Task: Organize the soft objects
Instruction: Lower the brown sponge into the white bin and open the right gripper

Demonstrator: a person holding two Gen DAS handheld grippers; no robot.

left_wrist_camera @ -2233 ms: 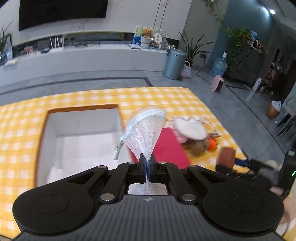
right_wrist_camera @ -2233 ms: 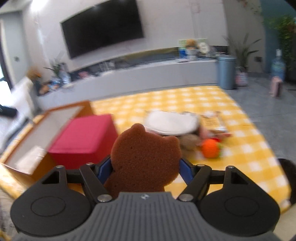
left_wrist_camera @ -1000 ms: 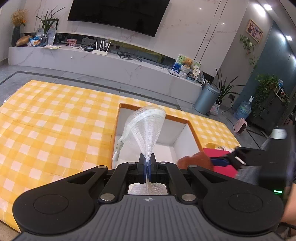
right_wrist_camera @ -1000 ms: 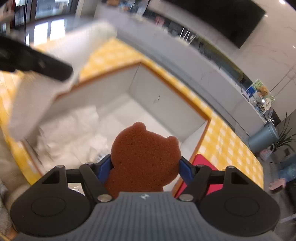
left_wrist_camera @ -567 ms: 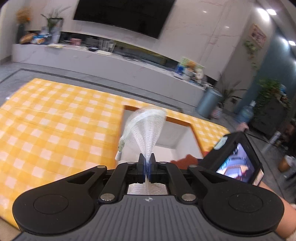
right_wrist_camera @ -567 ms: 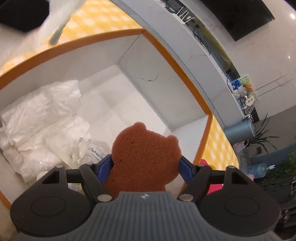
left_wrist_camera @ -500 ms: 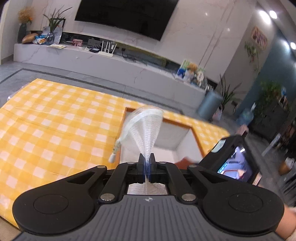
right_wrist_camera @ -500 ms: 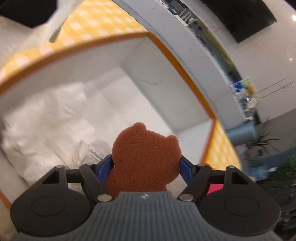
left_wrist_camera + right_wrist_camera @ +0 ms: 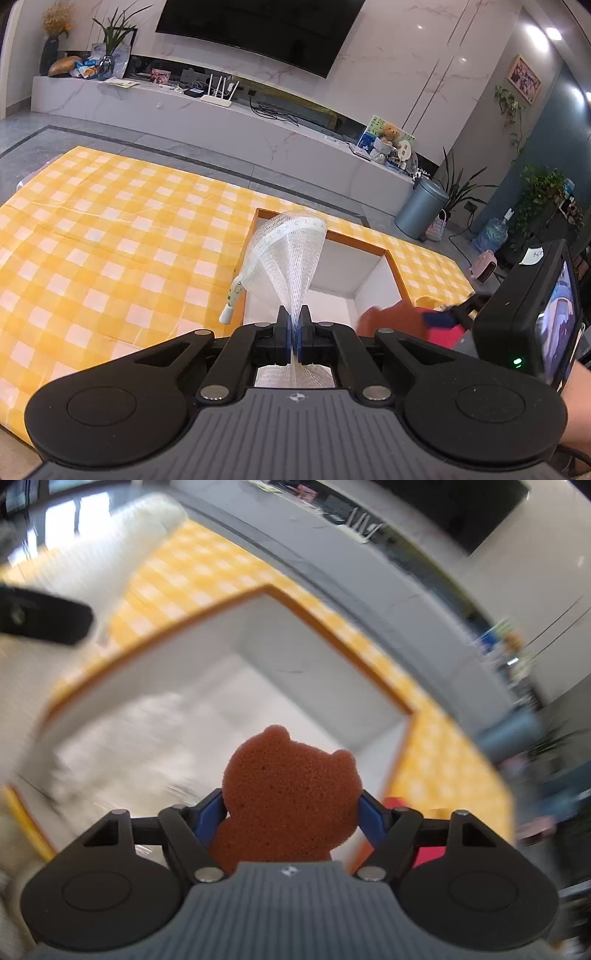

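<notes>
- Right gripper: pads pinch a brown bear-shaped sponge over the open box; advise releasing well inside the walls.
- Left gripper: fully closed on a white mesh bag above the near rim.
- Box contents: crumpled white material, blurred.

Two tools: the left tool at 6 o'clock in its view, the right tool at 6 o'clock in its own. One mesh bag, dead centre. One bear sponge. One open box, at 3 o'clock of the bag. One red block, at 4 o'clock of the sponge. One checked cloth over the counter. One bin at 2 o'clock. One TV at 12 o'clock.
</notes>
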